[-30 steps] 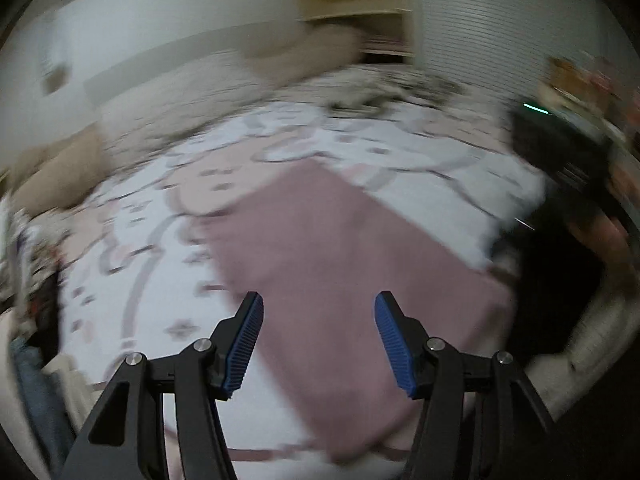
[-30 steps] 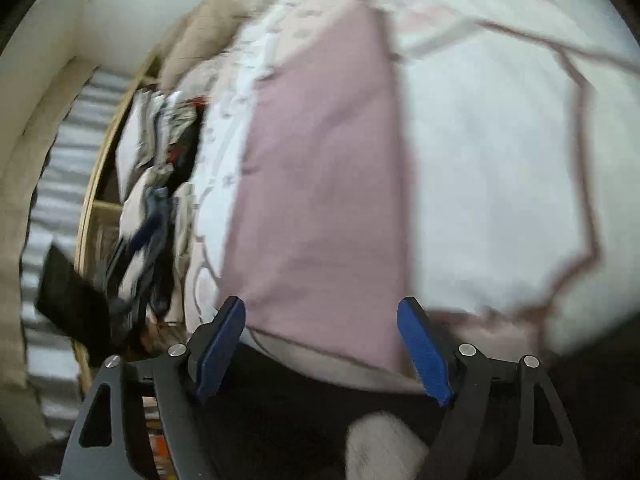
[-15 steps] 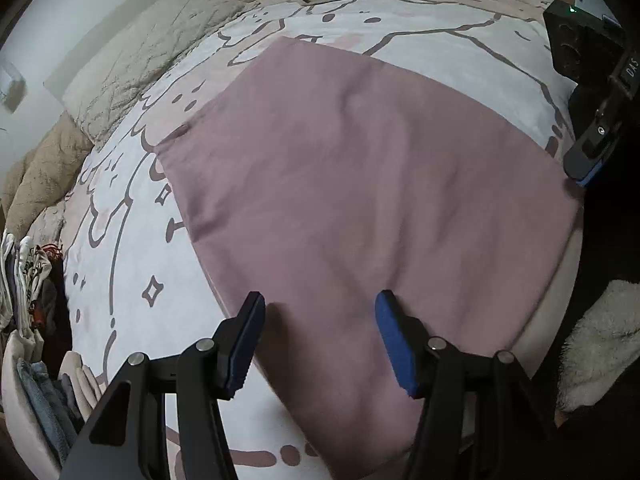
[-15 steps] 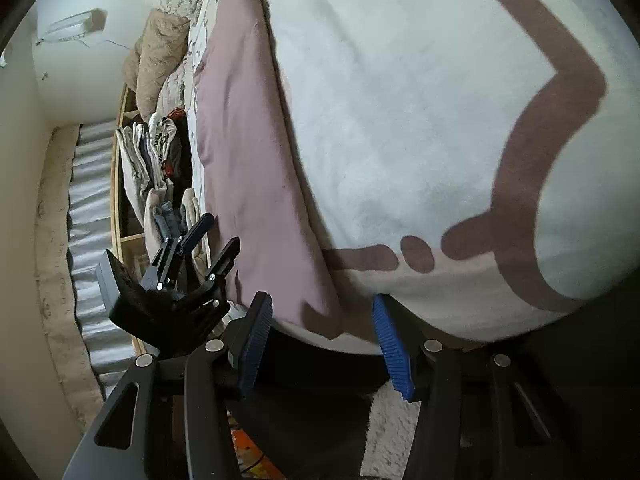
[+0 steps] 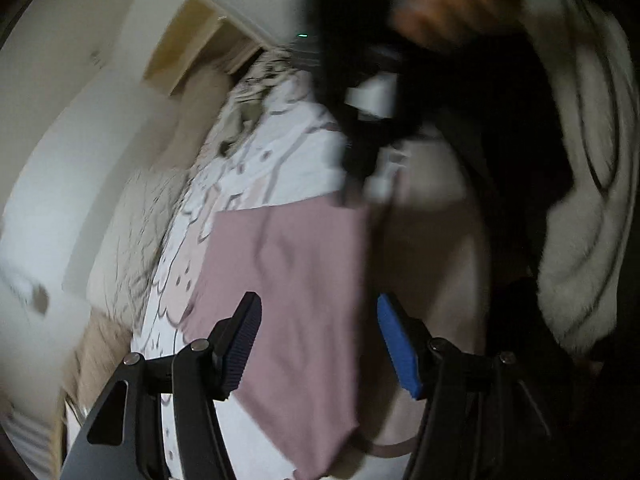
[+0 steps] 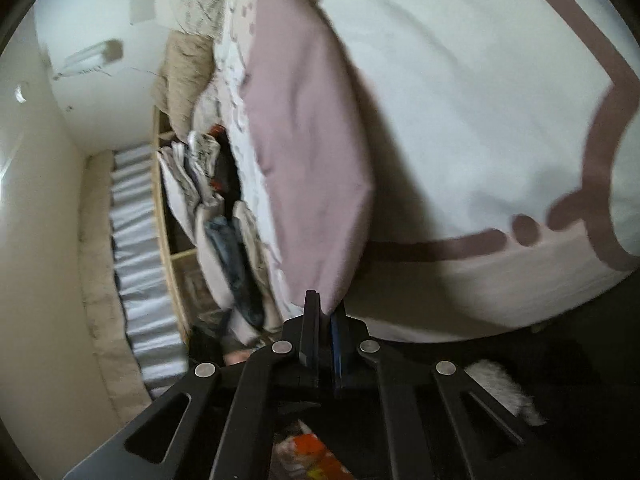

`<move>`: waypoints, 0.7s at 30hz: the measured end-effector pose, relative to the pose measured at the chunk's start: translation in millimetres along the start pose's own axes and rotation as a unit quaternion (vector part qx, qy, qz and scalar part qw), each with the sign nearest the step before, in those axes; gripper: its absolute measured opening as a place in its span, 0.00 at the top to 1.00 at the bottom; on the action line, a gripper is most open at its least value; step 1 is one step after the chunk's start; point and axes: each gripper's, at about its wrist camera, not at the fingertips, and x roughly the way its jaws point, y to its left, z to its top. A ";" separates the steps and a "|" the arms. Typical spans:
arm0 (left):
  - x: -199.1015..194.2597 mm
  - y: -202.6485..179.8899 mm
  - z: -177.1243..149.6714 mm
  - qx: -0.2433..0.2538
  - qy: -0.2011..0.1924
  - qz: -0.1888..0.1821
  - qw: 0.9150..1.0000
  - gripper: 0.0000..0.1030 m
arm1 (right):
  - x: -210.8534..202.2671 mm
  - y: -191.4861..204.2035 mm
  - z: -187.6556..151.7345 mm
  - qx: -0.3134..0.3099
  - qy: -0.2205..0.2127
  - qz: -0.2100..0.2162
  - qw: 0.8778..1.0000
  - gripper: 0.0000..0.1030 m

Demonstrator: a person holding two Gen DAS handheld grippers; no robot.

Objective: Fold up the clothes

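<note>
A pink cloth (image 5: 288, 280) lies flat on the bed near its front edge. In the right wrist view the same pink cloth (image 6: 304, 152) runs away from me, and its near corner is pinched between the pads of my right gripper (image 6: 325, 304), which is shut on it. My left gripper (image 5: 318, 304) hovers over the cloth's other near corner, jaws open, with the cloth's edge below the gap and no pad touching it. The left wrist view is blurred; a person's hand (image 5: 432, 4) and the dark right gripper body (image 5: 360, 120) show at the top.
The bedspread (image 6: 480, 100) is white with a pink cartoon outline. Quilted pillows (image 5: 132, 232) lie at the head of the bed. A wooden shelf with stacked folded clothes (image 6: 208, 200) stands beside the bed. A fluffy white sleeve (image 5: 580, 200) fills the right side.
The right jaws went from wide open to shut on the cloth's near corner. The left gripper rolled and swung toward the bed's front edge, still open.
</note>
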 end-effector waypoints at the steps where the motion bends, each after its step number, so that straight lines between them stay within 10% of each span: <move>1: 5.2 -6.9 -1.2 0.010 0.006 0.006 1.000 0.42 | -0.8 4.6 0.5 0.000 -0.003 0.010 1.000 0.94; 13: 40.2 -5.2 -65.3 0.116 0.107 0.083 0.984 0.75 | -5.8 9.5 1.4 -0.007 -0.013 0.001 1.000 0.94; 15: 37.8 -1.4 -70.4 0.103 0.114 0.070 0.986 0.96 | -6.2 7.3 0.0 -0.011 -0.017 -0.015 1.000 0.94; 17: 35.8 3.2 -69.9 0.080 0.109 0.054 0.989 0.97 | -7.6 19.0 -6.7 -0.069 -0.057 -0.088 0.992 0.94; 19: 33.6 13.2 -68.0 0.046 0.102 0.041 0.993 0.97 | -5.9 49.8 -27.1 -0.183 -0.127 -0.208 0.952 0.89; 21: 30.2 24.6 -64.9 0.003 0.097 0.024 0.995 0.97 | 5.4 84.0 -62.6 -0.316 -0.182 -0.319 0.875 0.41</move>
